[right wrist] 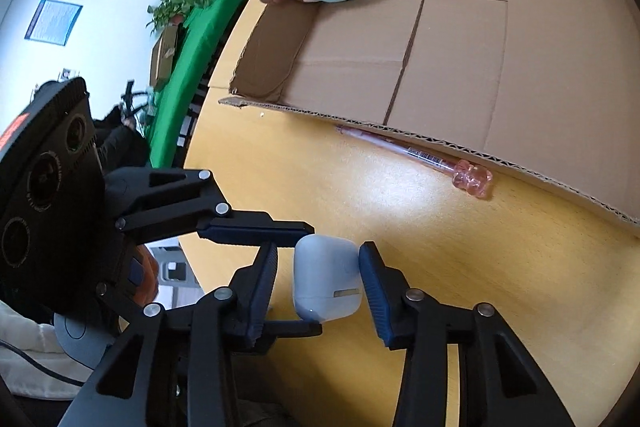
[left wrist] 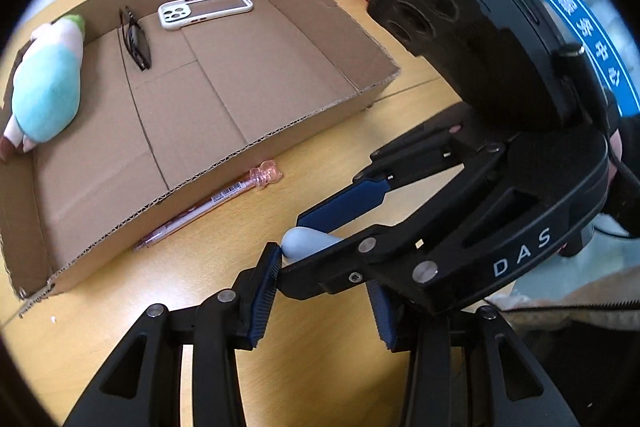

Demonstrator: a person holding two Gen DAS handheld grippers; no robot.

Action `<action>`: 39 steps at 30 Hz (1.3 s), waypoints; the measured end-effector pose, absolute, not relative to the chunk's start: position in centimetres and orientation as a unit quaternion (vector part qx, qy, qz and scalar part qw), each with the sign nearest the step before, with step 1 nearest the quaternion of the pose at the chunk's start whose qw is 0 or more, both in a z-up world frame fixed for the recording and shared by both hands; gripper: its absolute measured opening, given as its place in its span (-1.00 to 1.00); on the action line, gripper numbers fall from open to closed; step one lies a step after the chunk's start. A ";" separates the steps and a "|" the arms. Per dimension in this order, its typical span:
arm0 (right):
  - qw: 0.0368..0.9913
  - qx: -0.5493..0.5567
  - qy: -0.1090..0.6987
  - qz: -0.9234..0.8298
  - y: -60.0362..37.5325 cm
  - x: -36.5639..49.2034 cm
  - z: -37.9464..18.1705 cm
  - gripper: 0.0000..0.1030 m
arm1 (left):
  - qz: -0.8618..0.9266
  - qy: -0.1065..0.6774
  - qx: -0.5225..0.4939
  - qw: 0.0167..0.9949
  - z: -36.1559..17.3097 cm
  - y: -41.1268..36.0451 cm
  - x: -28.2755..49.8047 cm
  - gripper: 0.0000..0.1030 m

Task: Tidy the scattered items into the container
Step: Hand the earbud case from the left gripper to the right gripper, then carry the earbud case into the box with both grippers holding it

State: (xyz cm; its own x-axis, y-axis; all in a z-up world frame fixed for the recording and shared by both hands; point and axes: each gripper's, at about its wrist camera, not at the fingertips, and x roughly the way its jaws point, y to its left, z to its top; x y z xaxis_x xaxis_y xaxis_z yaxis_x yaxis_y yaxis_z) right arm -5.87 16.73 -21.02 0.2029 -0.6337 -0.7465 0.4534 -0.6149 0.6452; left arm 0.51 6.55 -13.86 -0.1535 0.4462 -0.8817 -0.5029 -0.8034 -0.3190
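Earbud case [right wrist: 326, 283] sits pinched between the right gripper [right wrist: 320, 255] pads, the left gripper [left wrist: 324, 275] clamping it crosswise, cardboard box [right wrist: 460, 67] ahead.

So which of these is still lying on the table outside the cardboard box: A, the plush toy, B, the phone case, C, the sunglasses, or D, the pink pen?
D: the pink pen lies on the table just outside the near wall of the cardboard box, while the phone case, sunglasses and plush toy are all inside it.
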 end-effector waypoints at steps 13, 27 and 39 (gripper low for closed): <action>0.422 0.644 -0.022 -0.638 16.7 -5.9 -18.2 -0.49 | 0.780 0.080 -0.531 0.322 -11.9 6.2 0.9 -0.21; 0.425 0.620 -0.016 -0.659 14.7 -11.0 -13.2 -0.52 | 0.805 0.165 -0.452 0.346 -7.3 4.1 -2.6 -0.20; 0.419 0.601 -0.007 -0.680 11.8 -18.6 -12.6 -0.52 | 0.798 0.223 -0.430 0.360 -7.7 1.8 -9.9 -0.21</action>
State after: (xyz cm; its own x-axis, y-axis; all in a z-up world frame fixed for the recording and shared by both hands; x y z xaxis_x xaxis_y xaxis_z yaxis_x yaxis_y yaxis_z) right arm -18.60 11.78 -12.59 0.0747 -0.5794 -0.8116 0.5617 -0.6480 0.5143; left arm -9.92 1.78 -7.69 -0.3716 0.3824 -0.8460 -0.7657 -0.6416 0.0463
